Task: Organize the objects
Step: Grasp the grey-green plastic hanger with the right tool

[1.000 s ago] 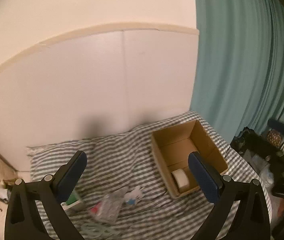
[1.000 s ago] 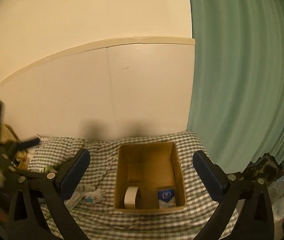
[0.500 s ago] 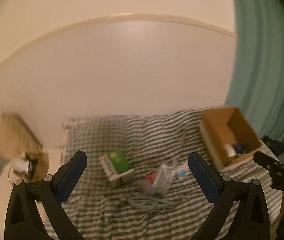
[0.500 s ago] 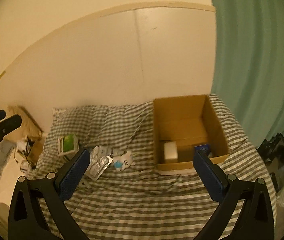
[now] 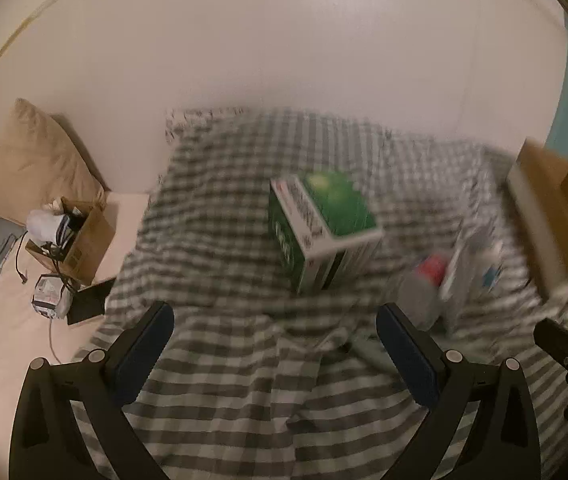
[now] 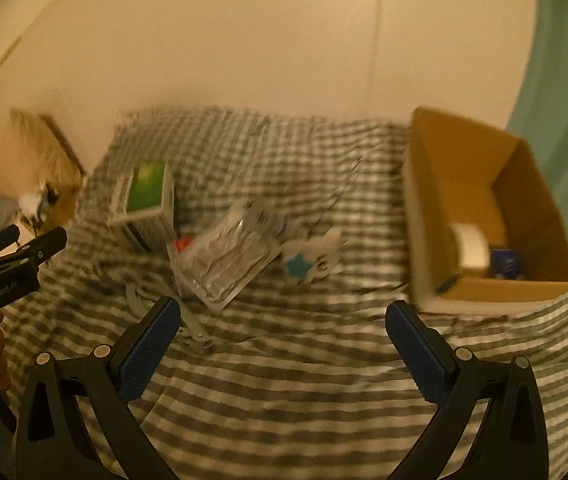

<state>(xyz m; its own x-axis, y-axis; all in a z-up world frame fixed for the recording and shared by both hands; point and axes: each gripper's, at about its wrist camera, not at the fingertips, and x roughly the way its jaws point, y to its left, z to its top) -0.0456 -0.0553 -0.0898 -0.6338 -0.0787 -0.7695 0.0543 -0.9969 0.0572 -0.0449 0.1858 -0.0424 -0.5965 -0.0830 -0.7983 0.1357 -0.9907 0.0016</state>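
Observation:
A green and white box [image 5: 322,226] lies on the striped cloth [image 5: 224,360], just ahead of my open, empty left gripper [image 5: 274,344]. It also shows in the right wrist view [image 6: 146,200]. A clear plastic packet [image 6: 228,258] and a small white packet with a blue star [image 6: 310,260] lie ahead of my open, empty right gripper [image 6: 280,340]. A cardboard box [image 6: 484,216] at the right holds a white tape roll [image 6: 470,246] and a blue item [image 6: 506,262]. The cardboard box also shows at the right edge of the left wrist view [image 5: 552,208].
A white cable [image 6: 192,324] lies on the cloth near the right gripper's left finger. A pillow [image 5: 36,160] and a small cluttered carton [image 5: 72,240] sit on the floor at the left. A white wall is behind, a teal curtain [image 6: 564,120] at the right.
Both grippers have swung left and down toward the bed. The green box and packets now sit larger and closer; the cardboard box has shifted to the right of both views.

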